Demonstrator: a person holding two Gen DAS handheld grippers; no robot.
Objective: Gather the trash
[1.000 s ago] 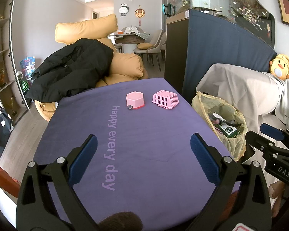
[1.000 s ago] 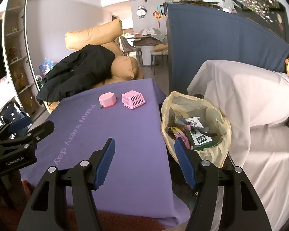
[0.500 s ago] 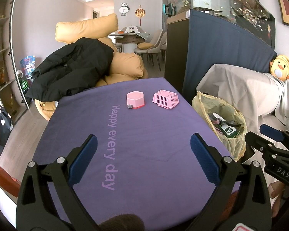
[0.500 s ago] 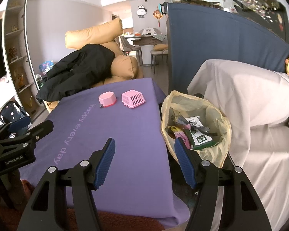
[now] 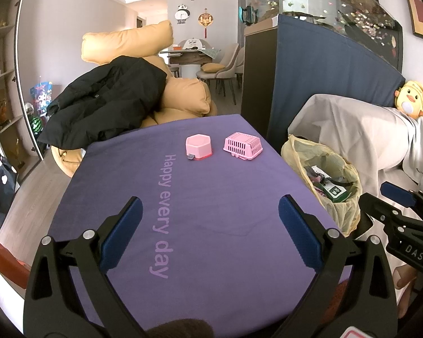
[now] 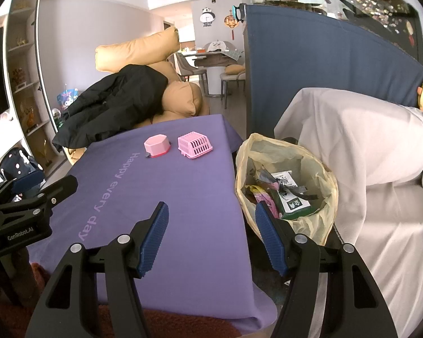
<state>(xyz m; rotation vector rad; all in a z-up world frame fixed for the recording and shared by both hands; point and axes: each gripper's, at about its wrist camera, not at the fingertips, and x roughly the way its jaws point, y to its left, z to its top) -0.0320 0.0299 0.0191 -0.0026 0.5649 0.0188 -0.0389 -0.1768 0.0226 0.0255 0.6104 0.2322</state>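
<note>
A trash bin lined with a yellow bag (image 6: 284, 183) (image 5: 324, 180) stands to the right of the purple-clothed table (image 5: 206, 197) (image 6: 166, 197); wrappers and a green packet (image 6: 293, 205) lie inside it. My left gripper (image 5: 208, 231) hangs open over the near part of the cloth, nothing between its fingers. My right gripper (image 6: 211, 233) is open too, over the table's right edge beside the bin, holding nothing. A pink hexagonal box (image 5: 198, 146) (image 6: 156, 145) and a pink slatted basket (image 5: 242, 145) (image 6: 194, 145) sit on the far part of the table.
A black jacket (image 5: 104, 104) lies over tan cushions (image 5: 183, 101) behind the table. A couch under a pale sheet (image 6: 366, 169) runs along the right, with a yellow duck toy (image 5: 411, 102). A dark blue covered cabinet (image 6: 310, 70) carries a fish tank.
</note>
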